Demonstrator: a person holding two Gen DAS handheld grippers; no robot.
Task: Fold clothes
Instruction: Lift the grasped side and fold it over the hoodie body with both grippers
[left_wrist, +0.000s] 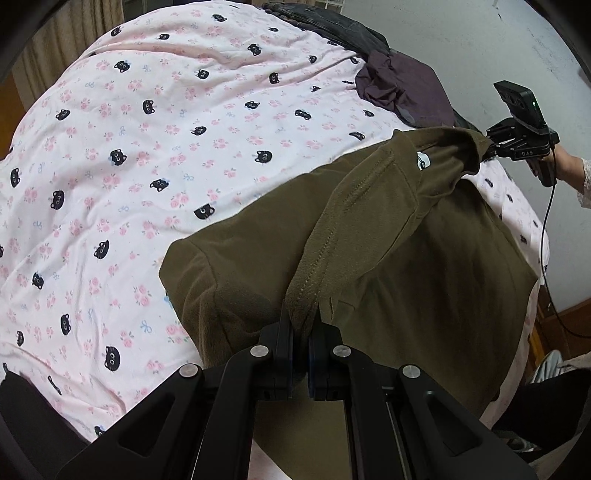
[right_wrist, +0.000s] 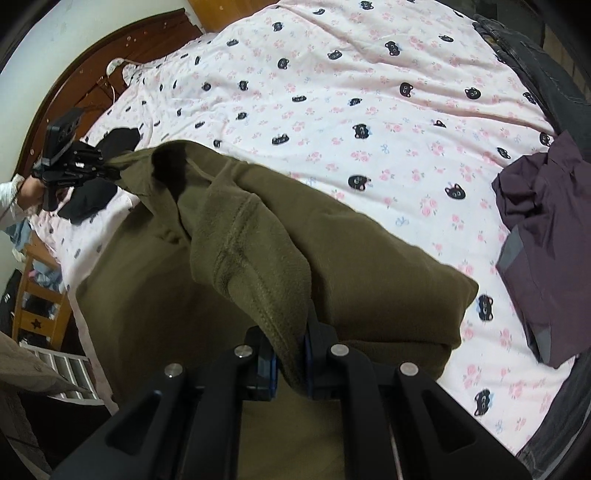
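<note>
**Olive garment held up by both tools, fold hardly begun**

The left tool (left_wrist: 301, 332) is pinched tight on a seamed edge of the olive fleece garment (left_wrist: 369, 236), and the right tool (right_wrist: 291, 343) is clamped on another thick hem of the same piece. Each tool can be seen gripping its end in the other wrist view. Between them the cloth is stretched in a sagging span, with its body draping down over the near edge of the bed (left_wrist: 147, 147). A sleeve or side panel rests on the pink cat-print cover.

By my judgement the task is at an early stage. This garment is picked up and spread, but no neat crease or squared shape shows yet. It has still to be laid flat, doubled over and smoothed.

More work waits. A crumpled purple garment (right_wrist: 543, 206) lies on the right of the bed, dark denim (left_wrist: 332, 26) sits at the far edge, and a black item (right_wrist: 96, 199) lies at the left. None of these looks folded.
</note>
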